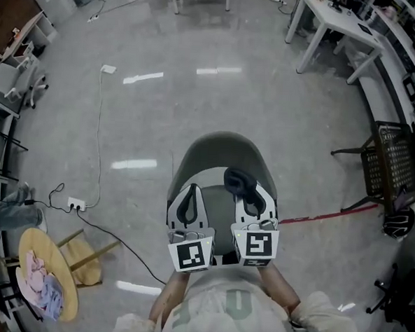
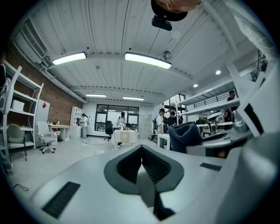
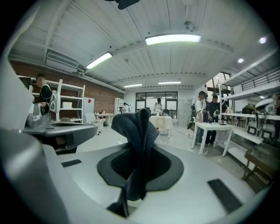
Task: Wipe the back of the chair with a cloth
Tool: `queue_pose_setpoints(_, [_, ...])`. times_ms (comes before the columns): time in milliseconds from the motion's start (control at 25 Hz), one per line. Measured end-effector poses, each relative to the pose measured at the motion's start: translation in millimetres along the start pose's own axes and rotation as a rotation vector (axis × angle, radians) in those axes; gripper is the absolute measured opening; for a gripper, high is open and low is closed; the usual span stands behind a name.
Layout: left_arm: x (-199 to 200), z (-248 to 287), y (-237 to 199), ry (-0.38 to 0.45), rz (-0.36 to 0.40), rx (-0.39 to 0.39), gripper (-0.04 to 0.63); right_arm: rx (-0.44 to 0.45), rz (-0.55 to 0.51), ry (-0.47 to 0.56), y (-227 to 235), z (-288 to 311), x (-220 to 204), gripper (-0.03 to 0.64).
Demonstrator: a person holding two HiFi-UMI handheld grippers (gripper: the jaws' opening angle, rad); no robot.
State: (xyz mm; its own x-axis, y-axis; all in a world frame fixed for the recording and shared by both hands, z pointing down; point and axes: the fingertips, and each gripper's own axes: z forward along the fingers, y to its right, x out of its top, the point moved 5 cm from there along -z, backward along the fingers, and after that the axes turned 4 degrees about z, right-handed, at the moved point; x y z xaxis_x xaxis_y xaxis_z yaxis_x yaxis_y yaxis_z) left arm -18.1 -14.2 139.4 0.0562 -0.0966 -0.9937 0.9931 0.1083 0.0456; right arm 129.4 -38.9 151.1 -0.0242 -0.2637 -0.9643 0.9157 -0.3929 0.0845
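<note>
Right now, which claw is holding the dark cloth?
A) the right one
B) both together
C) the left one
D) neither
A: the dark cloth stands pinched in the right claw, while the left claw is closed on nothing.

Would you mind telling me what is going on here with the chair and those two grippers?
A person holds a two-jaw gripper in each hand above a grey chair. The right gripper is shut on a dark cloth, which sticks up out of its jaws. The left gripper is shut with nothing in it. Both gripper views look out across the room rather than at the chair, and no contact between cloth and chair back can be seen.
</note>
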Motion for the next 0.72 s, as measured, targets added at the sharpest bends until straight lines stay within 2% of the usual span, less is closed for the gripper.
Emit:
queue_pose_setpoints(280, [28.6,20.2,12.8,0.104,0.014,-0.036,0.015,-0.038,-0.015,0.006,12.6,-4.0,8.4,0.058])
queue_pose_setpoints(480, [30.3,25.1,18.3,0.108,-0.02,-0.026,0.015,-0.051,-0.011,0.032,19.9,-4.2,16.3,0.058])
queue_pose_setpoints(720, [32.5,25.3,19.3,0.109,-0.014,-0.029,0.015,-0.029,-0.017,0.053,18.4,-6.1,13.7,0.058])
